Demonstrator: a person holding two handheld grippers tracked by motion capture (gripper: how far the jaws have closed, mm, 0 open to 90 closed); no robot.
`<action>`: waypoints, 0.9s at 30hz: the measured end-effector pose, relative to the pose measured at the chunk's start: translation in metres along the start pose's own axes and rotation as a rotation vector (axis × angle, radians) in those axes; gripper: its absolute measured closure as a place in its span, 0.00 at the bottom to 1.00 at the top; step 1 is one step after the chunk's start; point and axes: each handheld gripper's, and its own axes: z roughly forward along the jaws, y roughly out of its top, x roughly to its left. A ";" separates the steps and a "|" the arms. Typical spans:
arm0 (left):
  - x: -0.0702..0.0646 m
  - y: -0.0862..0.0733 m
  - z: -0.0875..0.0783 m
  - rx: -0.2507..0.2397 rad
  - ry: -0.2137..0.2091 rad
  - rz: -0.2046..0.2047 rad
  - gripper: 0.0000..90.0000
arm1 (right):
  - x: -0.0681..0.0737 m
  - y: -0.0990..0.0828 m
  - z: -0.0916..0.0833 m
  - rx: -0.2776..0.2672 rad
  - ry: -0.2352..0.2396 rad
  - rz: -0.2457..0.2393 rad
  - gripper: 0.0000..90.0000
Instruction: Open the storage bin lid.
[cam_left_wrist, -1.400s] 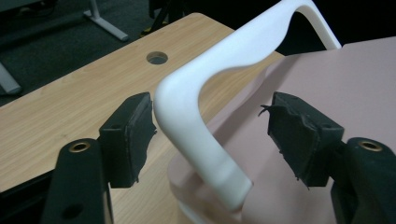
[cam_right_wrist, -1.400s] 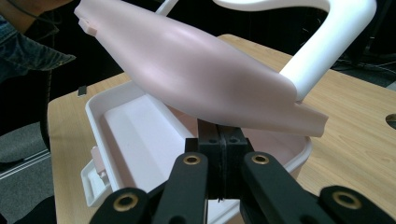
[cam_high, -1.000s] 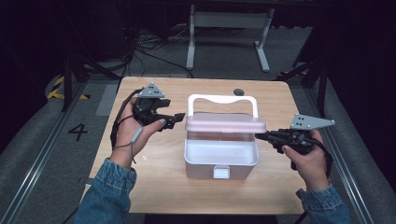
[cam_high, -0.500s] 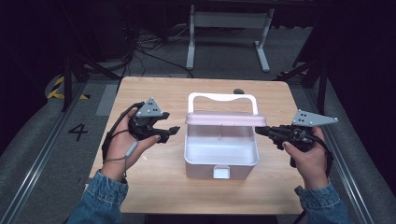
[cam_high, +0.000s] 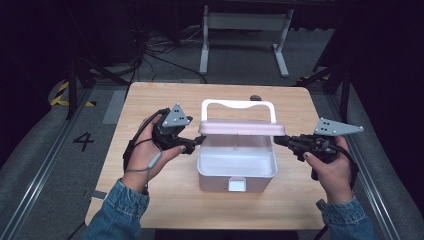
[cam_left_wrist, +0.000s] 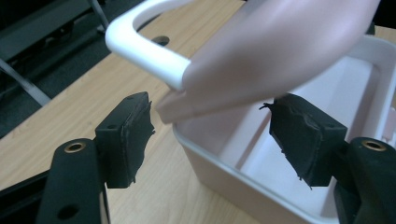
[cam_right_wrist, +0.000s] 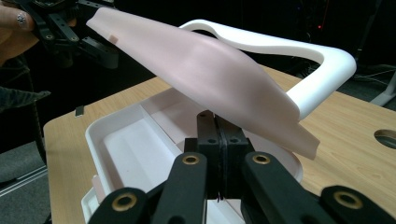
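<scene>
A white box (cam_high: 237, 172) is sitting near the middle of the wooden surface (cam_high: 150, 200), open at the top, with a small white latch tab (cam_high: 237, 185) on its near wall. Its inside is lying bare and pale. A pale pink lid (cam_high: 241, 128) is standing raised over the box's far half, tilted, its near edge lifted clear of the rim. A white loop handle (cam_high: 238, 106) is rising from the lid's far side, squared at the corners. In the right gripper view the lid (cam_right_wrist: 210, 70) is slanting above the box (cam_right_wrist: 135, 149), its handle (cam_right_wrist: 299, 51) arching behind it.
</scene>
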 end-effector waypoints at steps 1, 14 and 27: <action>-0.001 0.002 0.001 -0.010 0.001 0.004 0.34 | 0.000 0.000 0.000 0.000 0.001 0.002 1.00; -0.003 0.014 0.016 -0.101 -0.053 0.006 0.45 | 0.000 0.000 -0.003 -0.023 0.004 0.024 0.99; -0.002 0.017 0.022 -0.124 -0.012 0.033 0.57 | -0.001 0.000 -0.006 -0.049 0.016 0.074 0.91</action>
